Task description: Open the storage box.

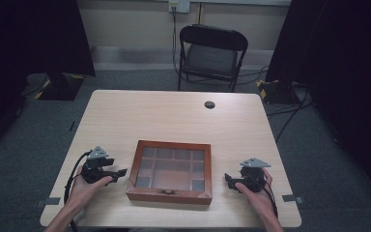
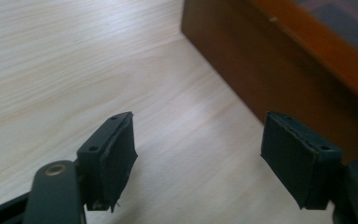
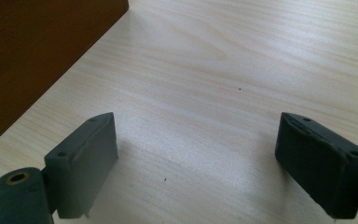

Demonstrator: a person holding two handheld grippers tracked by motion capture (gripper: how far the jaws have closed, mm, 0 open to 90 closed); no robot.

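Both claws are gaping wide and empty over bare tabletop, the left gripper (image 1: 121, 172) sitting just beside the left wall of the shallow brown wooden box with a glass-paned lid (image 1: 170, 169), the right gripper (image 1: 228, 179) lying near its right wall. The box is resting closed at the near middle of the pale wooden table (image 1: 174, 113), with open surface stretching behind it. The person's hands are lying low on the table, each gripper pointing inward at the box.

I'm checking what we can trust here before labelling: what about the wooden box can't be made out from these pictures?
- Wooden box contents: high view, dim glass lid, compartments too dark and small.
- Front clasp: high view, too small to tell whether latched.
- Box top: left gripper view, cut off by the edge, blurred.
- Box side: right gripper view, cut off at the left edge.
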